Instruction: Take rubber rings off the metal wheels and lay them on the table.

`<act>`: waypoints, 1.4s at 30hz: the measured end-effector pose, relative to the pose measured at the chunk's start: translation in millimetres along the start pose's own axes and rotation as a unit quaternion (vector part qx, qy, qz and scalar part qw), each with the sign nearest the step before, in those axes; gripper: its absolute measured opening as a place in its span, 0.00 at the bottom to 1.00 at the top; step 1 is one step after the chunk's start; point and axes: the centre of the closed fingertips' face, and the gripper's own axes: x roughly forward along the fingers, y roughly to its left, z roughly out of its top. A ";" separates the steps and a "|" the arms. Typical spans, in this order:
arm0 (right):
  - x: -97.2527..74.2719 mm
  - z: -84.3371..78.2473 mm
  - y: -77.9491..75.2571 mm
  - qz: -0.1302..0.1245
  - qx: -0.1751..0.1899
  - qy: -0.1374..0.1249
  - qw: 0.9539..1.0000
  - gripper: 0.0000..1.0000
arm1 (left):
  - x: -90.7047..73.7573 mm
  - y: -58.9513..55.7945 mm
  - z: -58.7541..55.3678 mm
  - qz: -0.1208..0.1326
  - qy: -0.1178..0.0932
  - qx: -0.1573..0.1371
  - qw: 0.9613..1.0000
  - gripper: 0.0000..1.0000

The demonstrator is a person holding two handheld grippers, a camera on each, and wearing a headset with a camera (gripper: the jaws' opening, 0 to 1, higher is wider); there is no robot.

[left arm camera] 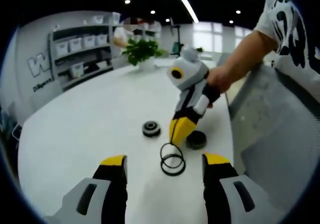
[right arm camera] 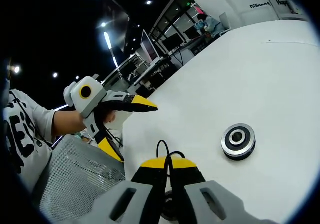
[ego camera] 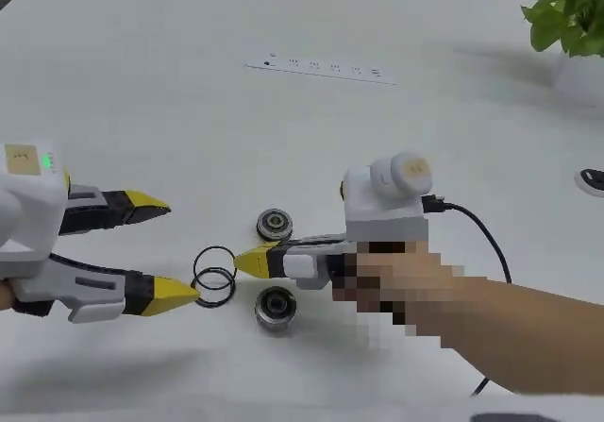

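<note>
Two metal wheels lie on the white table (ego camera: 142, 110), one farther (ego camera: 275, 224) and one nearer (ego camera: 276, 307). Just left of them lie two thin black rubber rings (ego camera: 215, 276), overlapping. My right gripper (ego camera: 242, 261), held in a hand, is shut with its yellow tip on the edge of one ring; in the right gripper view that ring (right arm camera: 163, 147) loops up from the closed jaws (right arm camera: 167, 165), with a wheel (right arm camera: 238, 140) beyond. My left gripper (ego camera: 170, 250) stands open, left of the rings and apart from them. In the left gripper view the rings (left arm camera: 172, 162) lie ahead between its jaws (left arm camera: 165, 160).
A white power strip (ego camera: 321, 67) lies farther back on the table. A green plant (ego camera: 566, 11) stands at the back right, with a black object (ego camera: 593, 178) at the right edge. A black cable (ego camera: 477, 226) trails from the right gripper. A grey mesh chair (right arm camera: 75, 184) sits by the table's near edge.
</note>
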 end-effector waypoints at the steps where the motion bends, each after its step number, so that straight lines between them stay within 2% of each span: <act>1: 1.1 -0.9 0.3 0.000 -0.001 0.002 1.000 0.00 | -0.3 -0.7 -1.0 0.000 0.001 0.000 1.000 0.61; 14: 9.0 -13.0 -1.0 -0.001 -0.001 0.029 1.000 0.00 | -1.4 -1.6 -8.6 0.000 0.009 -0.003 1.000 0.61; 22: 9.1 -14.0 -4.3 -0.007 0.002 0.030 1.000 0.00 | 1.1 -2.9 -10.2 -0.003 0.014 -0.003 1.000 0.61; 25: 9.4 -15.9 -4.5 -0.010 -0.014 0.037 0.999 0.00 | 1.6 -3.7 -11.1 -0.005 0.015 -0.003 1.000 0.61; 32: 9.8 -14.9 -3.5 -0.009 -0.020 0.035 0.999 0.00 | 0.9 -4.0 -11.3 -0.004 0.016 -0.005 1.000 0.61; 36: 9.5 -14.6 -6.3 -0.017 -0.028 0.036 0.999 0.05 | -0.1 -3.3 -11.5 -0.003 0.016 -0.006 1.000 0.60; 42: 9.0 -13.0 -5.9 -0.017 -0.032 0.033 0.999 0.07 | -1.0 -2.3 -11.5 -0.001 0.016 -0.007 1.000 0.60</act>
